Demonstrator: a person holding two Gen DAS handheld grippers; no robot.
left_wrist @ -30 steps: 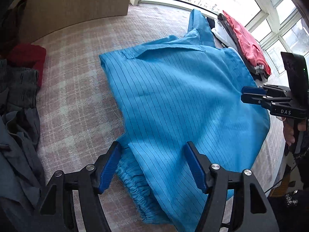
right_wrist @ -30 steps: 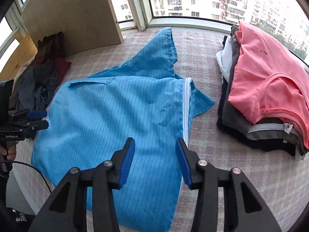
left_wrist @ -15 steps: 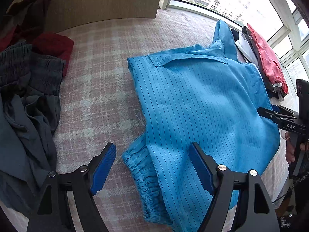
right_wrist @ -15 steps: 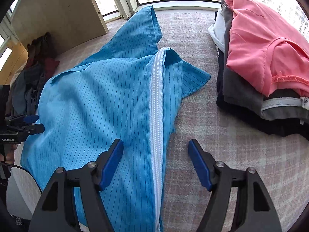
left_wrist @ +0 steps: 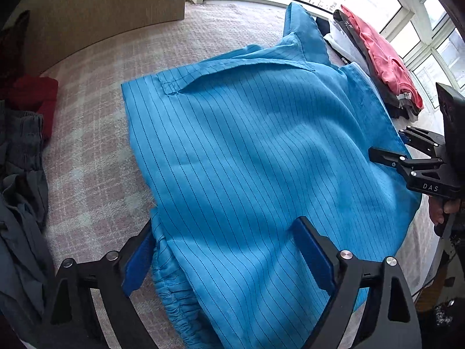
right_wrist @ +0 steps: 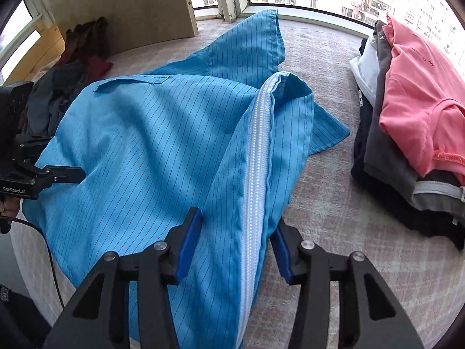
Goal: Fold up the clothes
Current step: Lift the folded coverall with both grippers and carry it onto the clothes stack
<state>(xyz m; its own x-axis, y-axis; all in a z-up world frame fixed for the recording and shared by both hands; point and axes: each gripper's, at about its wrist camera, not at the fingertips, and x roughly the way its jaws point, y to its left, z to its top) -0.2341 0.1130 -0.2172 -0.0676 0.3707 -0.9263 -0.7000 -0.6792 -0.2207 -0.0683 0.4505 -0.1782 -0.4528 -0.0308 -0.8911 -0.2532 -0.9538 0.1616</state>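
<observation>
A blue pin-striped jacket (left_wrist: 247,151) lies spread on the checked cover (left_wrist: 96,151), one sleeve pointing toward the window. My left gripper (left_wrist: 226,258) is open, its fingers straddling the jacket's near edge beside the gathered cuff (left_wrist: 174,293). In the right wrist view the jacket (right_wrist: 151,145) shows its white zipper (right_wrist: 255,160) along the front edge. My right gripper (right_wrist: 237,247) is open, with that zipper edge lying between its blue pads. Each gripper also shows in the other view: the right gripper (left_wrist: 389,157) at the jacket's far side, the left gripper (right_wrist: 64,174) at its left edge.
A stack of folded clothes topped by a pink garment (right_wrist: 412,93) sits to the right of the jacket, seen again as the pink stack (left_wrist: 377,55). A heap of dark and red clothes (left_wrist: 26,133) lies at the left. A wooden board (right_wrist: 130,3) and windows stand behind.
My left gripper has moved forward so the jacket's near edge lies between its fingers. My right gripper has pushed onto the zipper edge and its fingers have narrowed somewhat.
</observation>
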